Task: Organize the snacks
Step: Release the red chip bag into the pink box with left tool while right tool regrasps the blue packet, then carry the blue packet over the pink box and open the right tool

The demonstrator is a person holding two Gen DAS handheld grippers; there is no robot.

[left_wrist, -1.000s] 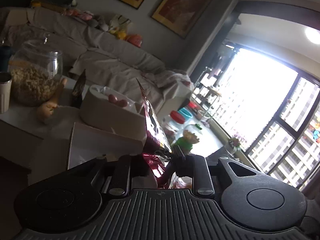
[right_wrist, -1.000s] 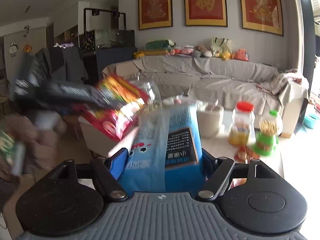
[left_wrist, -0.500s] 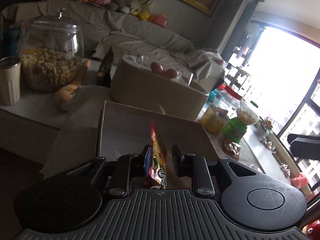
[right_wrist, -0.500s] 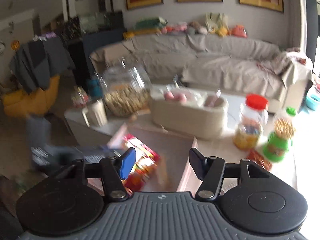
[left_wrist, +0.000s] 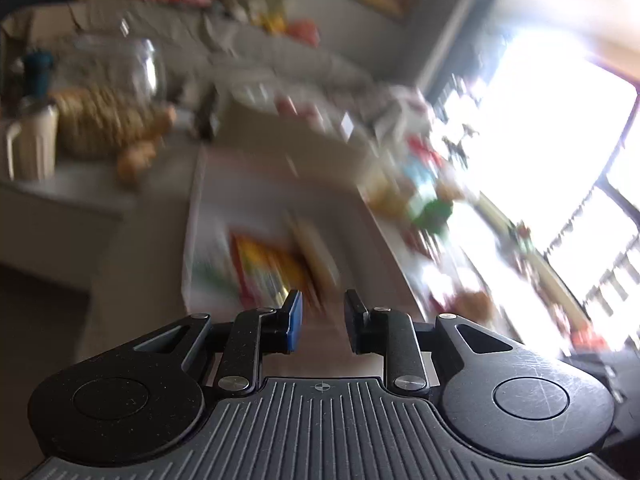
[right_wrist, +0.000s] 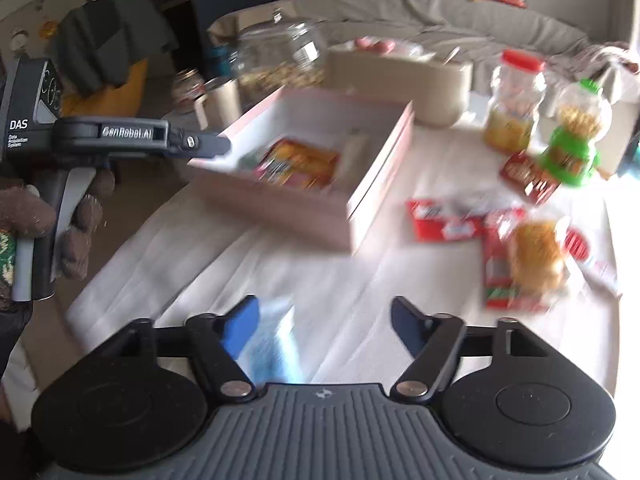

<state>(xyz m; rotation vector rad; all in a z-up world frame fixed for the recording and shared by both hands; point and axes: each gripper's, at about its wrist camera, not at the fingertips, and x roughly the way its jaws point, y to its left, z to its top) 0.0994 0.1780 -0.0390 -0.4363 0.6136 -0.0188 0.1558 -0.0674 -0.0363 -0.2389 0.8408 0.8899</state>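
On the left gripper [right_wrist: 208, 146], "GenRobot.AI" and "DAS" are showing; it is reaching over the box [right_wrist: 360, 200], narrowly parted, empty. Right gripper [right_wrist: 324, 320] is opening beside a blue packet [right_wrist: 272, 344].

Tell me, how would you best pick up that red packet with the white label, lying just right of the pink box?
Probably by a long edge, coming from above. The red packet lies flat on the white cloth, apart from the pink box, so thin fingers could pinch across its narrow width. The picture is blurred, so seams can't be judged.
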